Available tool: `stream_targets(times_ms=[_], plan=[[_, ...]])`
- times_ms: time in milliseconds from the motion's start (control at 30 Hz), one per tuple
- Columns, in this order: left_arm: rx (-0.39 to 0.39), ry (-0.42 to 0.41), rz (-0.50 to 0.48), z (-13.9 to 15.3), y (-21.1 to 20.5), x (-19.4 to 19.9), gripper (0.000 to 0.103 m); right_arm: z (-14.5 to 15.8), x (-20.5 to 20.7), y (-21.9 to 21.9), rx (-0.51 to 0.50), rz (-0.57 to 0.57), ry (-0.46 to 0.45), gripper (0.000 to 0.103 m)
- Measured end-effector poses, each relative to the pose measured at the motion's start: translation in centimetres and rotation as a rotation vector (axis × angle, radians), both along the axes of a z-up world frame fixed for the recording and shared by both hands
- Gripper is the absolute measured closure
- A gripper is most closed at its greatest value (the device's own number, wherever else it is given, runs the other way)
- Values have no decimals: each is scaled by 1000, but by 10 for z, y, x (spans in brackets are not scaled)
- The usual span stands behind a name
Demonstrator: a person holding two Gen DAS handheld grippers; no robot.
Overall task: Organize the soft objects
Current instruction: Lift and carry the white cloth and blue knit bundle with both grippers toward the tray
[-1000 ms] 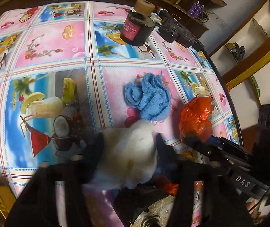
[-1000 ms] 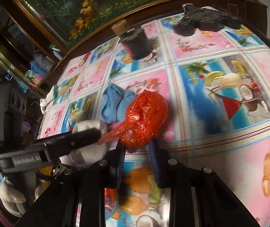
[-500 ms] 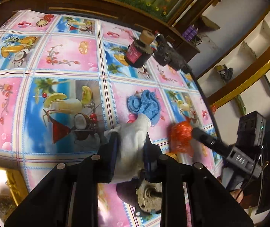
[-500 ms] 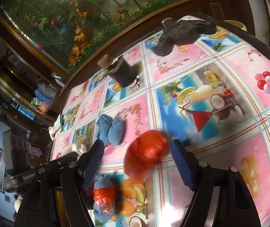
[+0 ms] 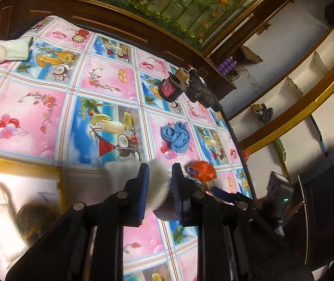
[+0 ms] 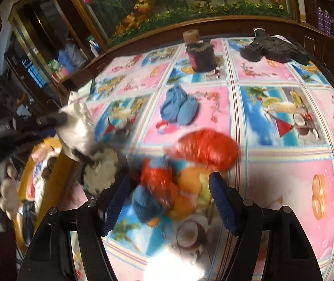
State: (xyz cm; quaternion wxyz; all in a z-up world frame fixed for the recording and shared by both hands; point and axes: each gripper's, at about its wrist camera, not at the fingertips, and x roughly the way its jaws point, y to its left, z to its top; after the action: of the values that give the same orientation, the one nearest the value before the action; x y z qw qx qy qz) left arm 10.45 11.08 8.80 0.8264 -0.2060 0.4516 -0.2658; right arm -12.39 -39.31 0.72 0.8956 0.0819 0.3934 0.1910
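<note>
A: White cloth point(image 5: 157, 182) now lifted off the worktop point(image 5: 50, 107), pinched in the left hand-held gripper point(image 5: 160, 180), carried toward its near edge.
B: Right hand-held gripper point(image 6: 167, 194)?
A: Just let go. Jaws apart, empty; red bag point(image 6: 206, 149) dropped on the worktop. One sorted, one travelling.

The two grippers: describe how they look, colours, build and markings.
Both are black. The left gripper and right gripper each have two fingers with ribbed blue pads and silver bolts at the joints. Seen from the right wrist, the left one's side bears blurred white lettering.
</note>
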Motion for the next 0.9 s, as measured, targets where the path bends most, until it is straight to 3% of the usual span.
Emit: stream_targets(times_ms=[200, 267, 333, 367, 500, 633, 700, 733, 767, 800, 833, 900], plan=[[-4, -28, 7, 12, 24, -27, 86, -4, 0, 17, -52, 31, -42, 41], [49, 9, 27, 2, 19, -24, 78, -7, 3, 16, -30, 34, -46, 47], [89, 48, 54, -12, 12, -19, 52, -11, 6, 15, 18, 45, -34, 56], [107, 57, 61, -18, 6, -15, 51, -13, 7, 14, 35, 49, -28, 61], [302, 49, 59, -37, -25, -1, 51, -19, 11, 12, 40, 46, -32, 65], [436, 110, 37, -64, -46, 13, 51, -19, 10, 15, 35, 38, -45, 64], [525, 82, 12, -69, -57, 11, 51, -21, 11, 16, 40, 30, -46, 64], [534, 76, 3, -69, -60, 10, 51, -21, 12, 16, 45, 29, -45, 64], [536, 79, -1, -69, -60, 9, 51, -22, 12, 14, 59, 33, -38, 64], [540, 71, -3, -68, -60, 8, 63, -23, 13, 12, 79, 35, -27, 66], [518, 69, -15, -67, -59, 6, 85, -24, 15, 10, 104, 43, -14, 74], [465, 74, -16, -64, -54, 3, 88, -23, 14, 6, 114, 32, -10, 77]])
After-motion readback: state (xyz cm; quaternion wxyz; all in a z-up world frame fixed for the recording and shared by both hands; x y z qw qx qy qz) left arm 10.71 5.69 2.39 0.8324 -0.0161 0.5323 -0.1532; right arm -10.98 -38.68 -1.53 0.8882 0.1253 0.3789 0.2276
